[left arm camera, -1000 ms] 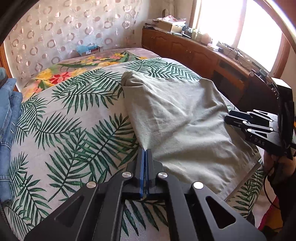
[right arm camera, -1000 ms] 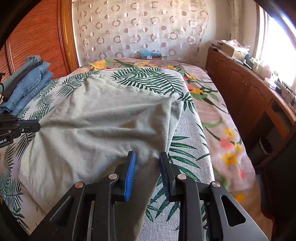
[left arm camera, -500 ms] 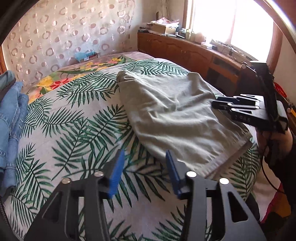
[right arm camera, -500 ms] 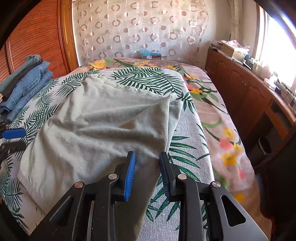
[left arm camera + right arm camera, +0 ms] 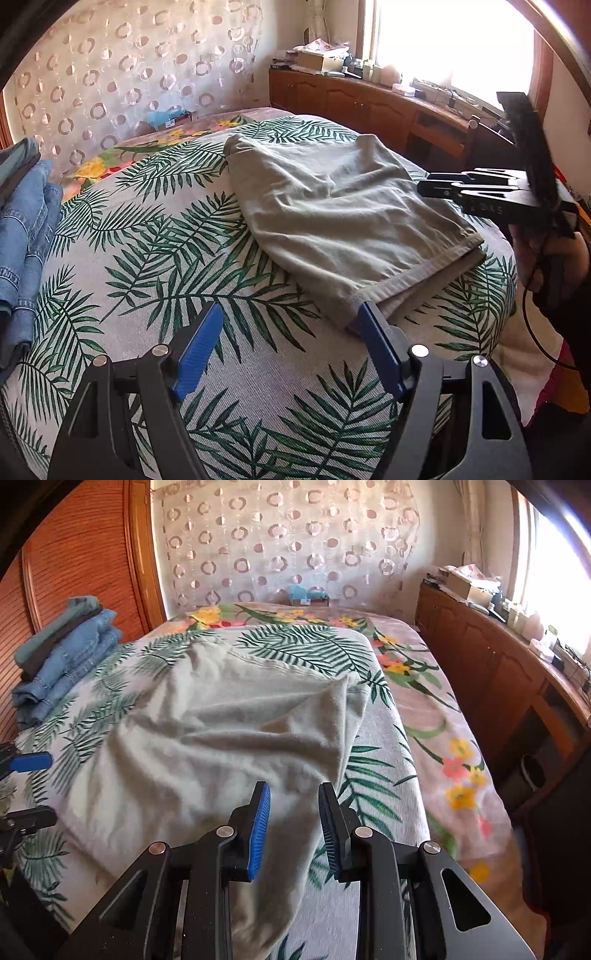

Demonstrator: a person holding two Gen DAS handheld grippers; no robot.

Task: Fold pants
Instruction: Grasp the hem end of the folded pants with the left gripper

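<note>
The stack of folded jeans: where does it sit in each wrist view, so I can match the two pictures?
Left wrist: stack of folded jeans at the far left edge, partly cut off.
Right wrist: same stack at upper left, on the bed beside the wooden panel.
Shared landmark: the blue box at the circle-patterned curtain.

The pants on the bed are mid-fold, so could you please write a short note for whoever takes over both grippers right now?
Left gripper: jaws opening, nothing between them, beside the near corner of the pants.
Right gripper: part open, cloth running between its pads, not clamped.
Pants: grey, folded to a wide panel on the leaf-print bedspread, wrinkled.
Stack of jeans: at the bed's far side.
Left to do: smooth, fold again, stack.
</note>
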